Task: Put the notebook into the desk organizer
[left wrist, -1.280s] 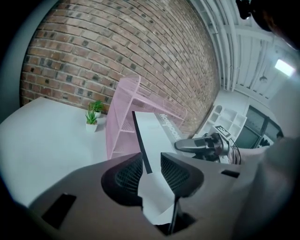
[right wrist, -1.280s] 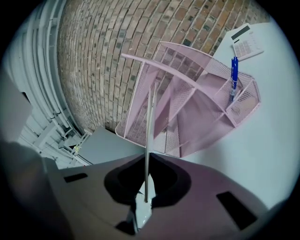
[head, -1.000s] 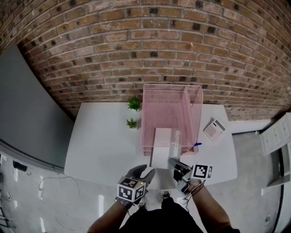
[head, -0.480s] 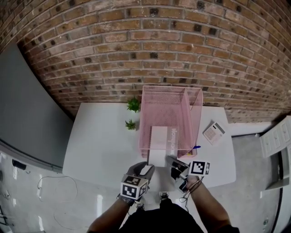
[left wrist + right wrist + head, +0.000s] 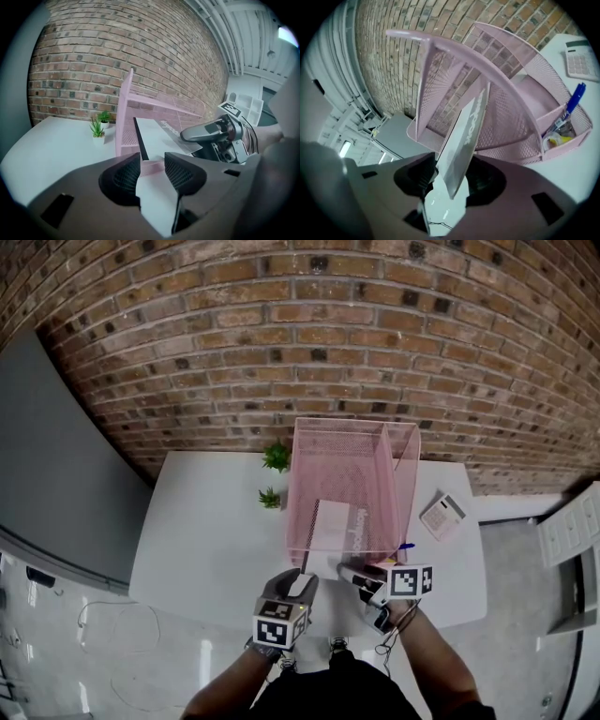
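Note:
A white notebook (image 5: 333, 531) lies tilted, its far end inside the pink mesh desk organizer (image 5: 352, 442) and its near end sticking out over the front. My left gripper (image 5: 298, 585) is shut on the near left corner; in the left gripper view the white cover (image 5: 159, 136) runs from between the pads (image 5: 126, 178) into the organizer (image 5: 124, 108). My right gripper (image 5: 352, 576) is at the near right edge and its jaws are opening. In the right gripper view the notebook's edge (image 5: 464, 136) stands between the parted jaws (image 5: 450, 180), the pads not pressing it.
A calculator (image 5: 441, 515) lies on the white table (image 5: 206, 521) right of the organizer. A blue pen (image 5: 405, 545) stands in the organizer's small front compartment. Two small potted plants (image 5: 276, 456) (image 5: 270, 496) sit to its left. A brick wall is behind.
Both grippers have moved forward and the notebook has slid deeper into the organizer. The right gripper's jaws have parted from the notebook's edge.

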`<state>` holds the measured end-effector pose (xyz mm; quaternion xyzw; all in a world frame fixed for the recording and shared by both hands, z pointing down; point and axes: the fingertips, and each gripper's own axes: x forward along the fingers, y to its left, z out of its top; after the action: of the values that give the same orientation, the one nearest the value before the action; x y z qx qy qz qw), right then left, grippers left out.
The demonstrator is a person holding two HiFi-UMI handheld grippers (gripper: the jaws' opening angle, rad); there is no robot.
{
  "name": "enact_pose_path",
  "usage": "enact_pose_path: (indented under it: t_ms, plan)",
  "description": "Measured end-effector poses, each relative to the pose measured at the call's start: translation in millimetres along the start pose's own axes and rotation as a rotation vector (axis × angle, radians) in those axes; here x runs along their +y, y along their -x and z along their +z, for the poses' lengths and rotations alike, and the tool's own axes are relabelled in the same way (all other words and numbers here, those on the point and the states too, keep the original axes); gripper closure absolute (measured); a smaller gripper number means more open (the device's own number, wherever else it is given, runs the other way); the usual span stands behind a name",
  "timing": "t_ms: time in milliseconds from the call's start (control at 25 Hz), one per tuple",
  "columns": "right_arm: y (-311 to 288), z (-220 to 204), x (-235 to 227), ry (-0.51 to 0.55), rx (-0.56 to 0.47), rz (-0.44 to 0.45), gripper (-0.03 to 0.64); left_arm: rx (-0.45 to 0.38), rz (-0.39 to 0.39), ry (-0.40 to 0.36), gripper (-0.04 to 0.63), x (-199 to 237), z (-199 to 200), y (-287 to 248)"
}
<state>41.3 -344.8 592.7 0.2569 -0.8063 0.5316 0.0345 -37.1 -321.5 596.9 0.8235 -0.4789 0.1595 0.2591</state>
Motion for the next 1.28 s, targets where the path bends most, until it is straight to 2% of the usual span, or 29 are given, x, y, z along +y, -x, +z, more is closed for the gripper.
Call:
enact_pose_path:
  t_ms: [200, 480, 560, 680, 760, 1080, 1280]
  plan:
    - [4, -10, 2, 0.137, 0.092, -0.051, 0.374, -0.001, 0.02, 0.01, 0.433, 5, 5, -3]
    - [18, -22, -10, 0.256, 0.112, -0.161, 0.354, -0.004, 0.016, 0.019, 0.434, 8, 8, -6]
    - [23, -24, -15, 0.342, 0.117, -0.241, 0.354, -0.003, 0.013, 0.022, 0.434, 8, 9, -7]
    - [31, -24, -24, 0.499, 0.103, -0.412, 0.356, -0.006, 0.01, 0.016, 0.434, 7, 11, -7]
    - [36, -21, -28, 0.545, 0.059, -0.502, 0.354, -0.009, 0.007, 0.01, 0.434, 6, 13, -6]
    - [50, 2, -38, 0.507, -0.126, -0.666, 0.348, -0.023, -0.002, -0.041, 0.434, 0, 16, 5]
    - [52, 13, -46, 0.405, -0.219, -0.748, 0.291, -0.03, -0.021, -0.066, 0.434, -5, 17, 11]
